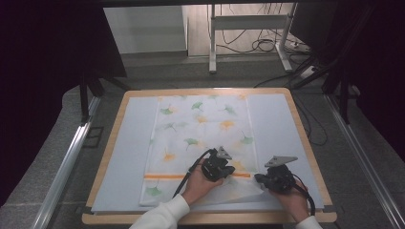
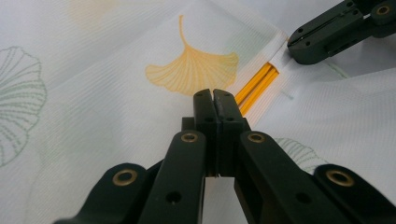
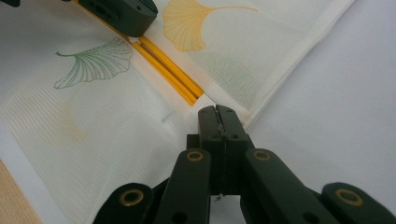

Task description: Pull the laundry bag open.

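Observation:
A white cloth printed with green and orange ginkgo leaves lies spread on the mat, with an orange stripe across its near part. Its near right corner is turned up into a flap. My left gripper is shut, tips at the flap's edge on the stripe; in its own view the left gripper has its jaws pressed together on the cloth. My right gripper is shut on the hem at the cloth's right edge; in its own view the right gripper pinches the cloth.
A pale blue mat covers the wooden table. Metal rails run along the floor on both sides. A white stand and cables are beyond the far edge. The person's hands come in at the near edge.

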{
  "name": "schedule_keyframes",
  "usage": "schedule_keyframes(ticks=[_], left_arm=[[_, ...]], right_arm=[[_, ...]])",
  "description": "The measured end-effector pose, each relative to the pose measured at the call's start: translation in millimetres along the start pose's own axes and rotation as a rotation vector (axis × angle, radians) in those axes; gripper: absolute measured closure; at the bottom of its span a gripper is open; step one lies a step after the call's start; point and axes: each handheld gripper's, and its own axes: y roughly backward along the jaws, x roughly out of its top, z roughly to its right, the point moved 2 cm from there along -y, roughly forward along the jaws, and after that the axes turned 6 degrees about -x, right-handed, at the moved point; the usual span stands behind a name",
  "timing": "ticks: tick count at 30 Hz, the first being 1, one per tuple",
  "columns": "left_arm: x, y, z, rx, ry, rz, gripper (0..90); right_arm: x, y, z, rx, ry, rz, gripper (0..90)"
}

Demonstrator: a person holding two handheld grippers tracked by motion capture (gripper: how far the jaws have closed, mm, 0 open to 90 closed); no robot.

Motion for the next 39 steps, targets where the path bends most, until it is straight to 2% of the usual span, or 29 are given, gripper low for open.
schedule_keyframes(ticks=[18, 33, 39], left_arm=[[-11.3, 12.7, -7.6, 0.015, 0.019, 0.005, 90.0], [-26.3, 31.2, -18.3, 0.030, 0.043, 0.006, 90.0], [-29.8, 35.1, -18.6, 0.039, 0.039, 0.009, 90.0]], right_arm=[[-0.1, 0.0, -0.2, -0.001, 0.002, 0.001, 90.0], [-0.6, 0.1, -0.3, -0.001, 0.001, 0.003, 90.0], [-0.6, 0.1, -0.2, 0.000, 0.000, 0.004, 90.0]])
